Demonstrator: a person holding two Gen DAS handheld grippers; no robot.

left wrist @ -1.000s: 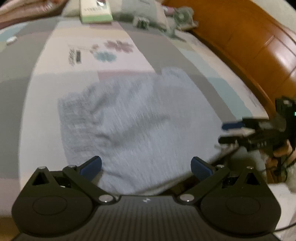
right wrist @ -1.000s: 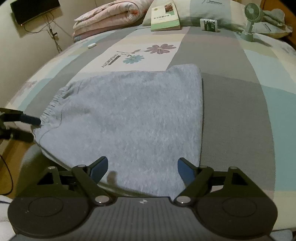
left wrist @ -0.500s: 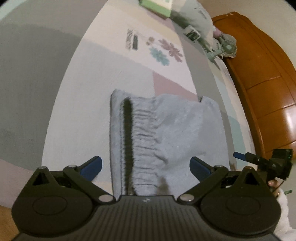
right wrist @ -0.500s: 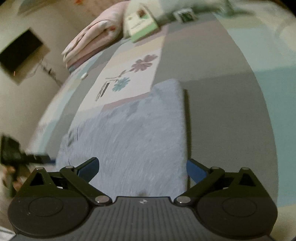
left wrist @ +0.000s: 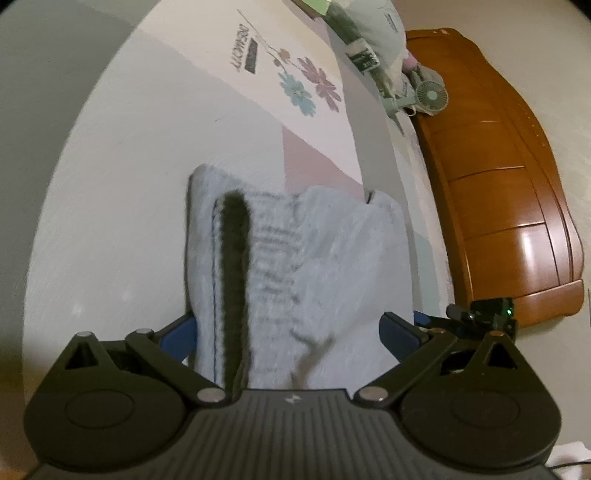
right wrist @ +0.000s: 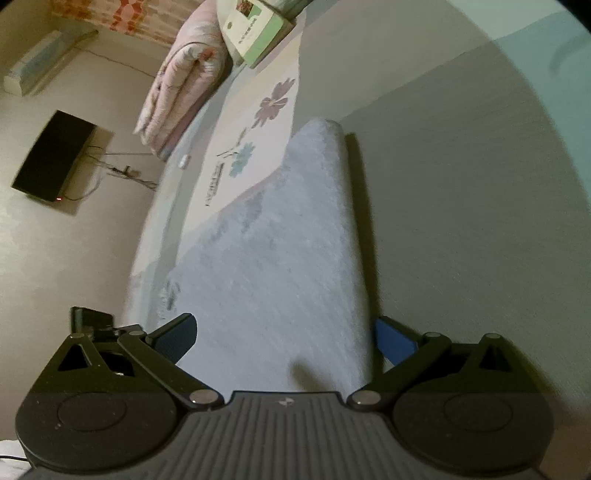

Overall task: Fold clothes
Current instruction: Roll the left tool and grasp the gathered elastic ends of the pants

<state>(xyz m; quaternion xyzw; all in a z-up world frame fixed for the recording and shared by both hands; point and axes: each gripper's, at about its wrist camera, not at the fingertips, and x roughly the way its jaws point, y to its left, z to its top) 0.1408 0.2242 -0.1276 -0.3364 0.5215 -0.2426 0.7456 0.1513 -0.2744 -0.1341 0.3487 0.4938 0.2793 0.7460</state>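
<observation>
- While you hold both grippers low over the bed, the light blue fleece garment (left wrist: 332,266) lies flat on the patchwork bedsheet (left wrist: 122,229), near the edge closest to you.
- Your left gripper (left wrist: 291,332) has its jaws wide apart. The end of the garment with the gathered elastic waistband (left wrist: 273,254) lies between the two blue pads (left wrist: 397,330), but the pads do not press on it.
- In the left wrist view, a dark opening (left wrist: 234,280) shows beside the waistband, where the top layer of cloth stands up from the layer under it.
- Your right gripper (right wrist: 284,338) also has its jaws fully spread. The other end of the garment (right wrist: 280,266) lies between its fingers, and nothing is clamped.
- In the right wrist view, the right edge of the garment is a straight fold line that throws a dark shadow on the grey panel of the sheet (right wrist: 461,221).
- Each gripper is visible at the edge of the other camera's picture: the right gripper (left wrist: 480,314) beside the wooden headboard (left wrist: 517,192), the left gripper (right wrist: 96,321) at the lower left.
- Farther on the bed you can see a flower print (left wrist: 310,88), a small green fan (left wrist: 430,94), a green book (right wrist: 255,33) and a rolled pink quilt (right wrist: 181,92).
- A black screen (right wrist: 51,162) hangs on the wall.
</observation>
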